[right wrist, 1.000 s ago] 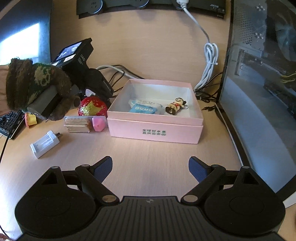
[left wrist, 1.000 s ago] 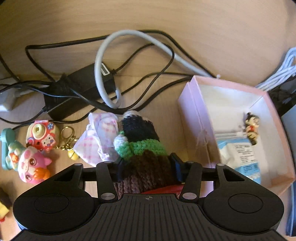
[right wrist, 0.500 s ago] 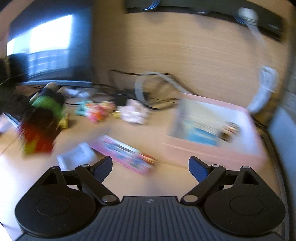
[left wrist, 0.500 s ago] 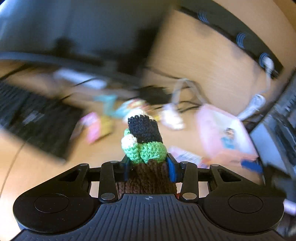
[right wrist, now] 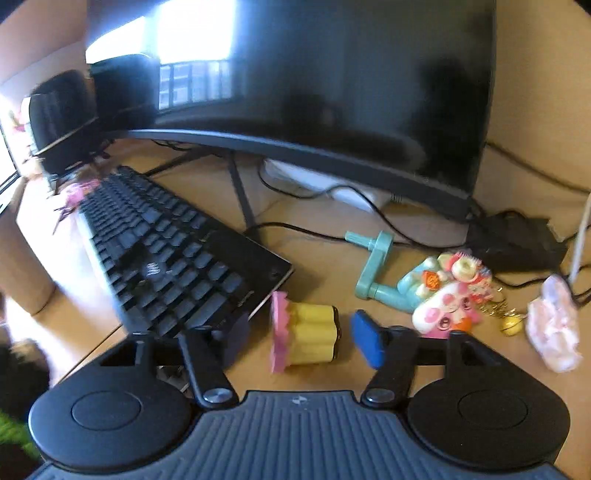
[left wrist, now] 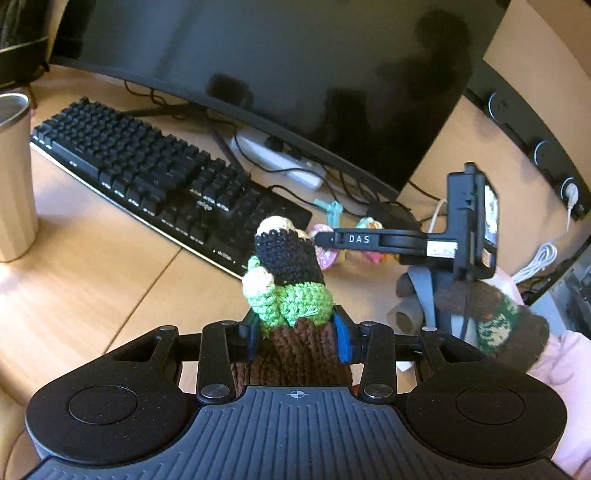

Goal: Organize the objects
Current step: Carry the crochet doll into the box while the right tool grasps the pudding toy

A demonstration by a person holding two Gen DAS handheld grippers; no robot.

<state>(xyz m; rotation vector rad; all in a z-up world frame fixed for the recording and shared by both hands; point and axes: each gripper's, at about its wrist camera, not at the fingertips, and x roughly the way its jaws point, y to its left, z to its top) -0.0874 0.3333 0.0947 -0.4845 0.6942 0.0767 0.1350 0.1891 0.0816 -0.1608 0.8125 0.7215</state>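
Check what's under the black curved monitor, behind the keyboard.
Under the black curved monitor: its thin dark stand leg, a white power strip with black cables trailing out. The black keyboard sits in front. The strip's far end and sockets are covered by the screen edge.

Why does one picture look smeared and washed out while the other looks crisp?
Right wrist view: motion-blurred, black keyboard streaked, window glare whitening the dark curved monitor. Left wrist view: sharp, crocheted doll stitches clear; straight edges bow from fisheye.

Both matte black plastic tongs (left wrist: 297, 334) (right wrist: 299, 341) share a ribbed body, two round side discs, silver pivot screws, a small white crosshair mark and blue finger pads (right wrist: 364, 343).
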